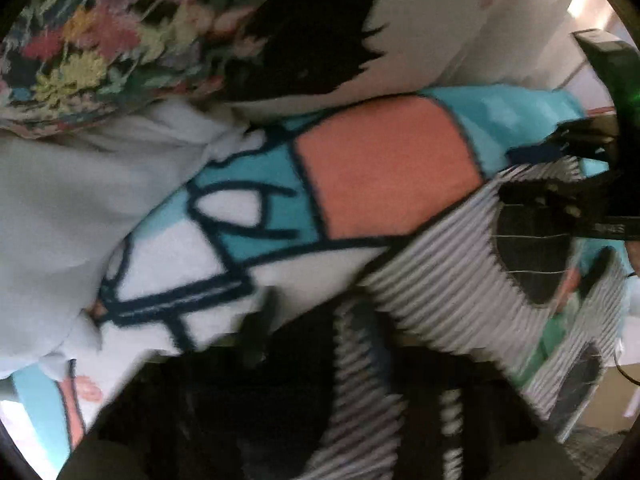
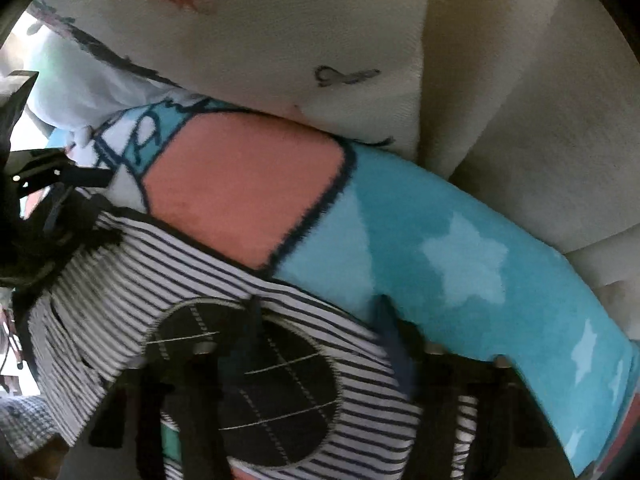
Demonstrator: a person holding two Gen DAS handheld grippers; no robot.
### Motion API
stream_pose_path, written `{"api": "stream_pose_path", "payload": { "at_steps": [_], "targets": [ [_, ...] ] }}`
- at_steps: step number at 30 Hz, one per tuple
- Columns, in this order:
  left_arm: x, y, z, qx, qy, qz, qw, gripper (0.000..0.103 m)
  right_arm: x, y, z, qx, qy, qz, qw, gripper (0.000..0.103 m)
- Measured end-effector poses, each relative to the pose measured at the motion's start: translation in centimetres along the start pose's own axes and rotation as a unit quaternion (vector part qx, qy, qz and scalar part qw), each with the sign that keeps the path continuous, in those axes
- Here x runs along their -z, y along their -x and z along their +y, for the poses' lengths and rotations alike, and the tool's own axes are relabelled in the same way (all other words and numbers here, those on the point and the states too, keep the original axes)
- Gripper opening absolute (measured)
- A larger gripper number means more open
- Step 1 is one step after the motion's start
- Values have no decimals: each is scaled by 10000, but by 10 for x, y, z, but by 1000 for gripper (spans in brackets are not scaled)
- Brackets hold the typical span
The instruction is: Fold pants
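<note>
The striped pants with dark round patches are held up off a blue, orange and white cartoon blanket. In the left wrist view my left gripper is shut on the striped pants, which bunch between its dark fingers. My right gripper shows at the right edge, gripping the pants' other end. In the right wrist view my right gripper is shut on the striped pants near a dark patch. My left gripper grips the pants at the left edge.
A floral cushion and a pale grey cloth lie at the left. Cream sofa cushions stand behind the blanket. A black-and-white printed pillow leans at the back.
</note>
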State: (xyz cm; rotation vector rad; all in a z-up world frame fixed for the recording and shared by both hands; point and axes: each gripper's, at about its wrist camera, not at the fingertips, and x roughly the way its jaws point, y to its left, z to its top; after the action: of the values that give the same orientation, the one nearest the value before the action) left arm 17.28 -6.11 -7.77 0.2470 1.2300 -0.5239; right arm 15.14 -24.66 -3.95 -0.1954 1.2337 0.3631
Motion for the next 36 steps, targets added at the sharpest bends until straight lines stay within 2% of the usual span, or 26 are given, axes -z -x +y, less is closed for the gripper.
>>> {"api": "stream_pose_path", "payload": {
  "at_steps": [1,2,5,12,16,20,29,36],
  "targets": [
    [0,0,-1,56,64,2,10000,9,-1,1,2,-79,-1,24,10000,24],
    [0,1,-4,1,59,-34,10000,9,-1,2,2,-215,-27,56,9997,10],
    [3,2,-6,20,198,-85,9998,8,1,3,0,-293,-157,22,9994,9],
    [17,35,-5,106,466,-366,9982,8,13,30,-16,-550,-629,-271,9961,8],
    [28,57,-5,114,514,-516,9973,8,24,48,5,-593,-649,-410,9953,8],
    [39,79,-1,164,589,-661,9959,8,43,71,8,-656,-662,-520,9943,6],
    [91,114,-26,340,972,-1014,9895,8,91,100,44,-895,-713,-713,9909,5],
    [151,122,-51,409,1332,-953,9857,8,146,103,64,-1241,-912,-619,9861,5]
  ]
}}
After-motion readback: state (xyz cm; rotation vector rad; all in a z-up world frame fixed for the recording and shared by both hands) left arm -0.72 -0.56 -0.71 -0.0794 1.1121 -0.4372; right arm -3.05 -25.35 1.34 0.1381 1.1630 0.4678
